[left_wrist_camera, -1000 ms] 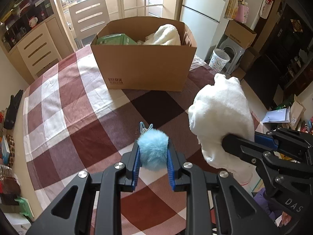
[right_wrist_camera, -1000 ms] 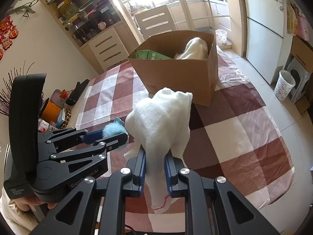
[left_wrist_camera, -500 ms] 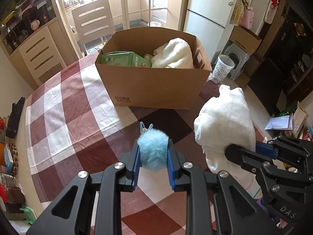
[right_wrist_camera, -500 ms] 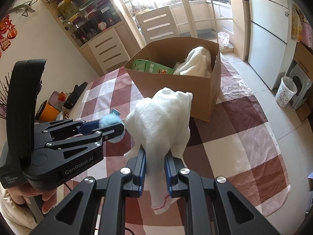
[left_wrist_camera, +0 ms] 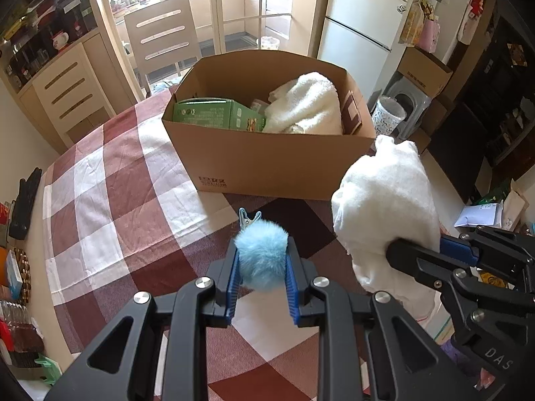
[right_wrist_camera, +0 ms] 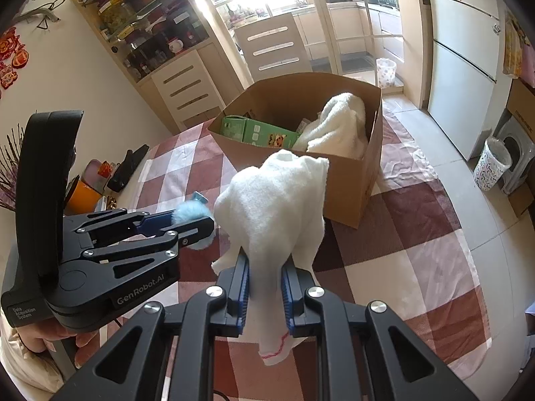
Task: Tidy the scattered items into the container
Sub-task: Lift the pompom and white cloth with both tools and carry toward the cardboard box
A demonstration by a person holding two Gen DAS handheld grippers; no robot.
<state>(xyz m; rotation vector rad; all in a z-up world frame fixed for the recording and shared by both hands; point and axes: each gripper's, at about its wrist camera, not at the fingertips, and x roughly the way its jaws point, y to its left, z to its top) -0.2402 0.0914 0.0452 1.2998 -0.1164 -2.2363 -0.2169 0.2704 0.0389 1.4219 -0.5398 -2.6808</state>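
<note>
The left gripper [left_wrist_camera: 261, 260] clenches a fluffy pale-blue pompom hair clip [left_wrist_camera: 261, 256] and the right gripper [right_wrist_camera: 265, 279] a limp white cloth [right_wrist_camera: 274, 207], the open brown cardboard box [left_wrist_camera: 267, 163] ahead of both jaws; each load should clear the near wall before release.

White fridge [left_wrist_camera: 361, 30], slatted chair [left_wrist_camera: 164, 40], checked tablecloth [left_wrist_camera: 110, 180]

The towel [left_wrist_camera: 302, 105] hides the carton's [left_wrist_camera: 267, 163] floor and a small item behind it.
</note>
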